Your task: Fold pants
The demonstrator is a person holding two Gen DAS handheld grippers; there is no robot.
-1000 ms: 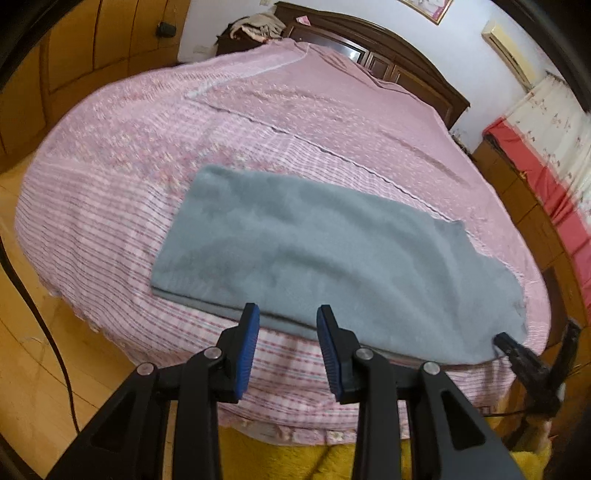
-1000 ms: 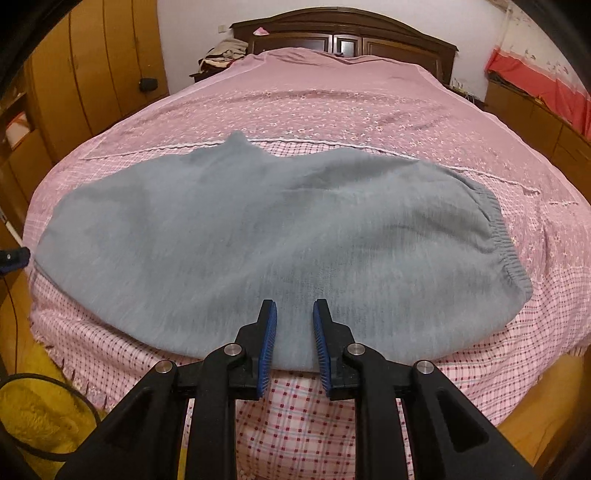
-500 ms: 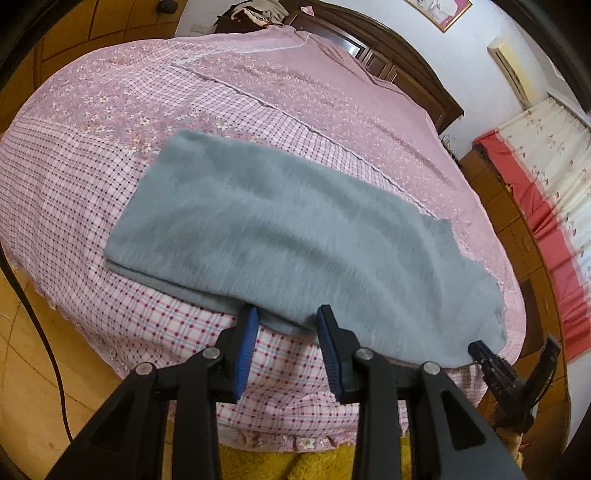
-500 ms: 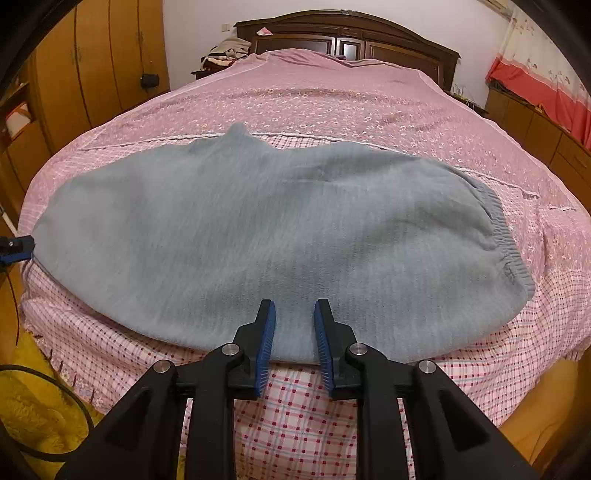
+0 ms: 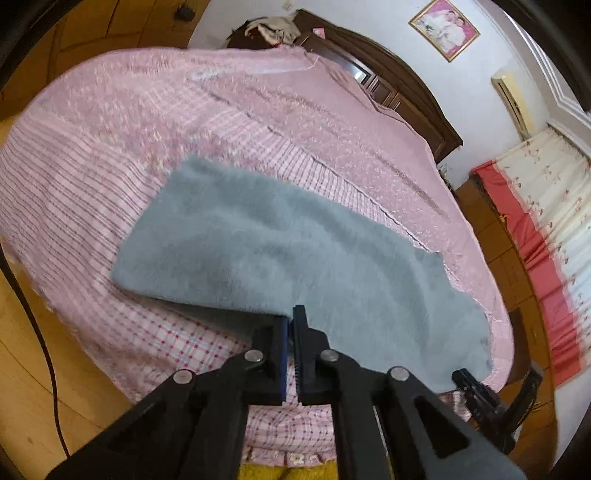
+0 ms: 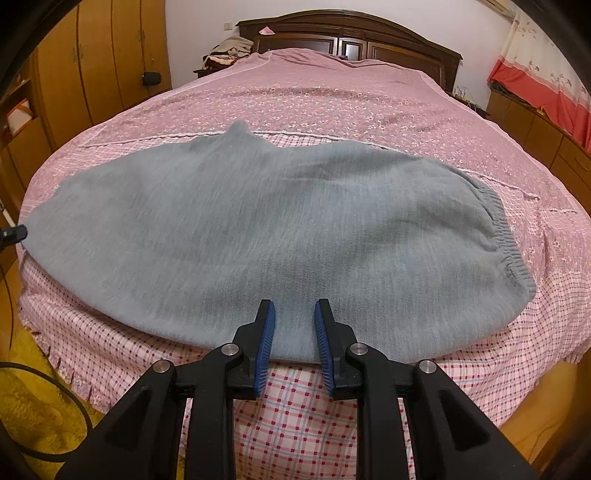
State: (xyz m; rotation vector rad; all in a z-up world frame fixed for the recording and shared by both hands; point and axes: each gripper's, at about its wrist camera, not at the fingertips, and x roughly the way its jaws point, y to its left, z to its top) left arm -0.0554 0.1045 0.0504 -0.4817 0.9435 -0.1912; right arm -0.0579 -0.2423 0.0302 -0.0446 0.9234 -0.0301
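The grey pants (image 5: 280,254) lie flat, folded leg on leg, across the near end of the pink bed; they also fill the right wrist view (image 6: 266,229), with the elastic waistband (image 6: 506,240) at the right. My left gripper (image 5: 290,319) is shut on the near edge of the pants. My right gripper (image 6: 294,314) is open, its fingers straddling the near edge of the pants. The right gripper also shows at the lower right of the left wrist view (image 5: 480,391).
The bed (image 6: 332,92) has a pink checked and flowered cover and a dark wooden headboard (image 6: 354,33). Wooden wardrobes (image 6: 92,66) stand at the left. A yellow rug (image 6: 33,398) and a black cable (image 6: 44,373) lie on the floor. Red-trimmed curtains (image 5: 535,236) hang at the right.
My left gripper has moved forward onto the near edge of the pants and shut on it. My right gripper has moved forward so its open fingers straddle the edge.
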